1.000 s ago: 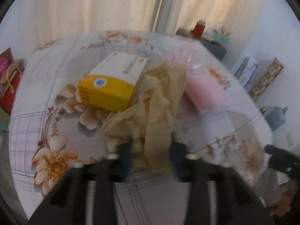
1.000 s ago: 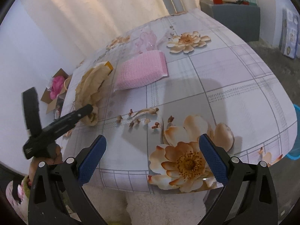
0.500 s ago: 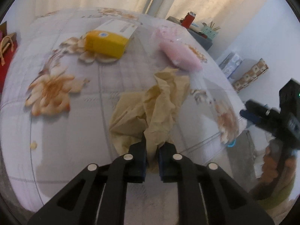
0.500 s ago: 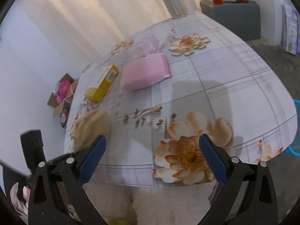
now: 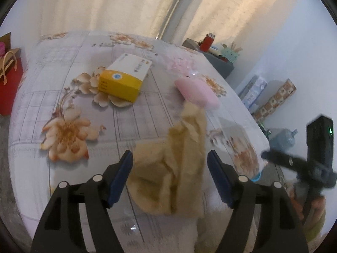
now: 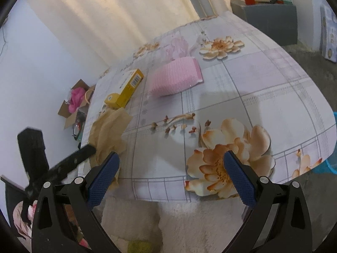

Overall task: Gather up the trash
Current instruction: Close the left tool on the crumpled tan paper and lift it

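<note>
While my left gripper [image 5: 169, 176] is opening its jaws, the crumpled brown paper [image 5: 179, 168] sits right between them, and as far as I can tell the pads no longer press on it, so I judge it is being let go at the near edge of the table [image 5: 134, 122]. That paper is blurred in the left wrist view, but its long axis runs away from me, from the gap between the jaws up toward the pink pack [image 5: 198, 93]. In the right wrist view the paper hangs over the table's near left corner. My right gripper [image 6: 171, 178] hovers with its jaws spread wide and nothing between them, above the near edge by the big printed flower. What the next move turns on, I think, is what lies farther out: the yellow box [image 5: 124, 78] lies ahead and to the left of the left gripper, well apart from it, its long axis pointing away and a little right, while the pink pack lies ahead and right, just beyond the paper's far tip. From the right gripper the pack is roughly straight ahead, so I judge that hand better placed for it and the left hand better placed for the box.
</note>
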Available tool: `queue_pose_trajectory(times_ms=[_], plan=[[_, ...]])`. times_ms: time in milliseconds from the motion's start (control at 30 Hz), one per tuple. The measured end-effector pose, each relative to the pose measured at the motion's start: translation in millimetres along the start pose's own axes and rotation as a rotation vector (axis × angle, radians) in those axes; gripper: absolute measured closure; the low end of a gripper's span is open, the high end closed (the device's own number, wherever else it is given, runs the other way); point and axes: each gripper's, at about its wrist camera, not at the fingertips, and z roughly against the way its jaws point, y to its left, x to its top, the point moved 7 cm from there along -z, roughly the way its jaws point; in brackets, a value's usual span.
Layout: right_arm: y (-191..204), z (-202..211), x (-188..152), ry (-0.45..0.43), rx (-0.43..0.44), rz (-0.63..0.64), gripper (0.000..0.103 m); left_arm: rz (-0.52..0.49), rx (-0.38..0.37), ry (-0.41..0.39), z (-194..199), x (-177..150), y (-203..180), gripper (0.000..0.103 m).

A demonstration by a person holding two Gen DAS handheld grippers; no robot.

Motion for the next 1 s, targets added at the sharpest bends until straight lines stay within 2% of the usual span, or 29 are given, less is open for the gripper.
queue_pose_trajectory(times_ms=[167, 267, 433, 533, 567, 600, 700, 800, 1000], plan=[[0, 1, 0, 0.001, -0.01, 0.004, 0.008, -0.006, 0.028, 0.119, -29, -4, 6, 0.033], [-2, 0, 1, -0.002, -0.022, 0.007, 0.008, -0.053, 0.058, 0.107, -29, -10, 1, 0.036], [-6, -5, 7, 0.004, -0.021, 0.013, 0.008, -0.151, 0.147, 0.077, -29, -15, 0, 0.055], [-1, -7, 20, -0.009, -0.018, 0.069, 0.008, -0.152, 0.146, 0.065, -29, -15, 5, 0.069], [2, -8, 24, -0.014, -0.019, 0.097, 0.008, -0.144, 0.147, 0.062, -29, -14, 8, 0.077], [8, -9, 31, -0.022, -0.025, 0.156, 0.008, -0.137, 0.144, 0.061, -29, -14, 11, 0.08], [26, -13, 49, -0.042, -0.052, 0.349, 0.008, -0.104, 0.115, 0.056, -28, -11, 17, 0.084], [36, -24, 69, -0.042, -0.065, 0.48, 0.008, -0.098, 0.101, 0.047, -29, -11, 19, 0.084], [28, -65, 124, 0.012, 0.016, 0.442, 0.008, -0.06, 0.064, 0.03, -29, -10, 23, 0.085]])
